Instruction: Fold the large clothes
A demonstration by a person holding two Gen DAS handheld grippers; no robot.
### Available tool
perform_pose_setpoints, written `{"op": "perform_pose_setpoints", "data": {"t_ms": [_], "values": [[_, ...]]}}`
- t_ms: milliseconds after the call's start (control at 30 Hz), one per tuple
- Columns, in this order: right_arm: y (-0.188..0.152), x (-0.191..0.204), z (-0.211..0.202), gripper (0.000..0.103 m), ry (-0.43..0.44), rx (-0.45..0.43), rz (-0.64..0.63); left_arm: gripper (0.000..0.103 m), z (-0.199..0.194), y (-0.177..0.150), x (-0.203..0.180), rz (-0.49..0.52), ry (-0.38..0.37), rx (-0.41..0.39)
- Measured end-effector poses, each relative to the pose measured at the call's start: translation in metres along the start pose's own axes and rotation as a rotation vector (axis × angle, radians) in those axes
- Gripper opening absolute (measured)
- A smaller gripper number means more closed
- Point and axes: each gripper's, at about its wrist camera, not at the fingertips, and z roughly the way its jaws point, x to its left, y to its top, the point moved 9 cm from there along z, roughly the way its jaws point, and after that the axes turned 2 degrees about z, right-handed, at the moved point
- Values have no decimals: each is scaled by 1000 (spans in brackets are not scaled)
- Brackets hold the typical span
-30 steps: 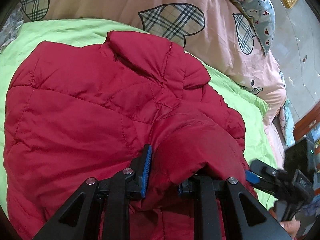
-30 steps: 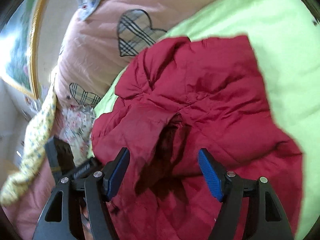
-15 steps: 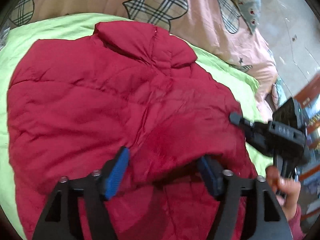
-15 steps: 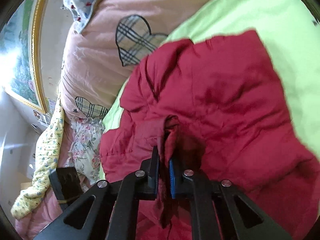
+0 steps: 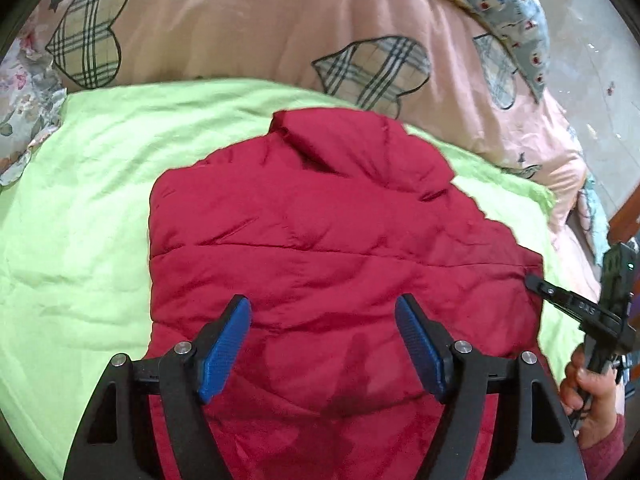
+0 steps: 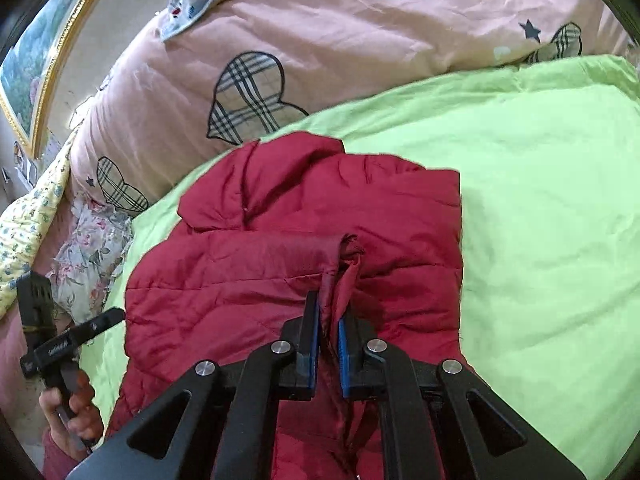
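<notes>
Green sheet point(image 6: 540, 200) bears red jacket point(image 6: 360, 216), pinched by right gripper point(image 6: 329, 320).

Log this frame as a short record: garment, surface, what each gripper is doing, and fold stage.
garment: red padded jacket, collar toward the pink quilt
surface: green sheet
left gripper: open above the jacket, nothing between its pads
right gripper: shut on a pinched fold of the jacket
fold stage: partly folded, unfinished

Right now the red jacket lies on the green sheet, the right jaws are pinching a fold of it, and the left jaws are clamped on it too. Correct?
Not quite: the left gripper is open above the red jacket, gripping nothing, as the left wrist view shows. The rest stands: the jacket lies on the green sheet and the right gripper pinches a fold.
</notes>
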Motion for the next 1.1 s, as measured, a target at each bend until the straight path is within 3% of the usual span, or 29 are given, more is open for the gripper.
{"op": "perform_pose_setpoints", "data": {"t_ms": [133, 167, 333, 400, 500, 667, 867, 1000, 1100], "values": [[-5, -3, 9, 11, -3, 12, 8, 73, 29, -12, 5, 3, 43, 60], [-5, -4, 7, 18, -3, 12, 9, 73, 36, -13, 4, 3, 53, 69], [10, 4, -35, 21, -82, -124, -28, 73, 51, -14, 4, 16, 89, 72], [11, 23, -46, 27, -64, -152, -80, 73, 53, -14, 3, 16, 100, 70], [-5, 44, -24, 31, -38, -70, -151, 74, 53, -15, 4, 16, 114, 70], [-35, 22, 36, 31, -157, 82, -187, 74, 46, -18, 5, 24, 114, 71], [-39, 2, 47, 28, -135, 89, -137, 73, 12, -12, 7, 17, 100, -8], [-42, 2, 48, 28, -149, 80, -155, 75, 32, -27, 23, 7, 143, 70], [-43, 2, 48, 28, -139, 76, -150, 79, 43, -30, 25, 21, 153, 81]]}}
